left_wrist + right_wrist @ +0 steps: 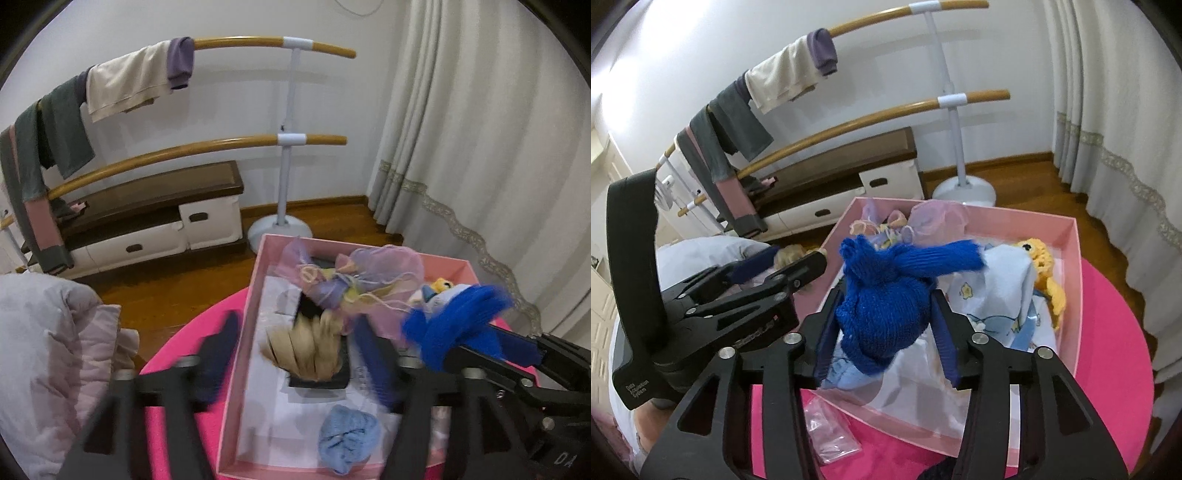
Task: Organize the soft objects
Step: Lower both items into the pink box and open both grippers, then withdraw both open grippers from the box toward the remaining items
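Observation:
A pink box on a round pink table holds soft things: a light blue knitted ball, a beige bundle, sheer pink and purple fabric and a yellow plush toy beside a pale printed cloth. My right gripper is shut on a dark blue knitted piece and holds it above the box. My left gripper stands wide open with nothing in it, one finger outside the box's left wall and one over the inside.
A clear plastic bag lies on the table in front of the box. A pale quilt bulges at the left. Behind stand a low cabinet, a two-bar wooden rail hung with clothes, and a curtain at the right.

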`<state>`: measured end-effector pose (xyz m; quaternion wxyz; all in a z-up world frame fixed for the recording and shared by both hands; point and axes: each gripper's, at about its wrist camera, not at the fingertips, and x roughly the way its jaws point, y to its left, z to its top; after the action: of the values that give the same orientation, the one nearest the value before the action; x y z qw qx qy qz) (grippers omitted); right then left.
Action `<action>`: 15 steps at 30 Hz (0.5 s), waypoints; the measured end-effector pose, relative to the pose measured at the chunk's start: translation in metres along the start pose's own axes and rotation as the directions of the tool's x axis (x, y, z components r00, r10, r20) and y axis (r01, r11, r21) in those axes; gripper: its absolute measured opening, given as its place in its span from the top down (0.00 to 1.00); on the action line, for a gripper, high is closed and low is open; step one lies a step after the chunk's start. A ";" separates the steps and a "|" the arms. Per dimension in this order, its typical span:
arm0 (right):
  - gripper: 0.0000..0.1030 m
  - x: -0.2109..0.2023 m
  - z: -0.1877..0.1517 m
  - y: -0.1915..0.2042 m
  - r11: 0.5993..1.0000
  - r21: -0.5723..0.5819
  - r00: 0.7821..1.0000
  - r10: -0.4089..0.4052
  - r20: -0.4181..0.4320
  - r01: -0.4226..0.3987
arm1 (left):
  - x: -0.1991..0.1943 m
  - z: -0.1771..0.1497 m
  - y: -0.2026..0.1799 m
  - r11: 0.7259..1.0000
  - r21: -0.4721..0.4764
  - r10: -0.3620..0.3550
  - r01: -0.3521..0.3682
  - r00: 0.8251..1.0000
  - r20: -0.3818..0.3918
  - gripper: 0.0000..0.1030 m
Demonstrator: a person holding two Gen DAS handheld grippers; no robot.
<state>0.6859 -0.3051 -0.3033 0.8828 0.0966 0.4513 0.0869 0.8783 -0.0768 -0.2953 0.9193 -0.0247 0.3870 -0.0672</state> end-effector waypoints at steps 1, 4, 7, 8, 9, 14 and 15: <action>0.51 0.001 0.000 0.001 1.000 0.004 1.000 -0.002 0.002 0.002 | 0.002 0.000 0.003 1.000 -0.008 0.009 -0.009 1.000 0.007 0.17; 0.40 -0.001 -0.002 -0.002 1.000 0.014 1.000 -0.006 0.010 0.006 | 0.008 0.005 0.008 1.000 -0.016 0.023 -0.023 1.000 0.021 0.12; 0.19 -0.007 -0.002 -0.003 0.999 0.023 0.999 -0.023 0.030 0.023 | 0.003 -0.002 0.008 0.999 -0.021 0.038 -0.038 0.999 0.032 0.06; 0.09 -0.010 -0.003 -0.002 0.999 0.025 0.999 -0.029 0.041 0.028 | -0.001 -0.004 0.009 0.999 -0.024 0.042 -0.041 0.998 0.041 0.04; 0.00 -0.013 -0.003 -0.002 0.999 0.028 0.998 -0.033 0.049 0.031 | -0.004 -0.004 0.009 0.999 -0.026 0.047 -0.045 0.997 0.053 0.03; 0.00 -0.033 -0.004 0.003 0.995 0.055 0.992 -0.086 0.094 0.081 | -0.026 -0.009 0.006 0.995 -0.014 0.104 -0.104 0.986 0.133 0.00; 0.00 -0.039 -0.006 0.003 0.994 0.071 0.991 -0.086 0.107 0.078 | -0.031 -0.011 0.004 0.993 -0.009 0.118 -0.118 0.982 0.147 0.00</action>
<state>0.6584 -0.3109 -0.2753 0.9054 0.1119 0.4083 0.0300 0.8495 -0.0685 -0.2814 0.9477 -0.0069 0.3190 -0.0106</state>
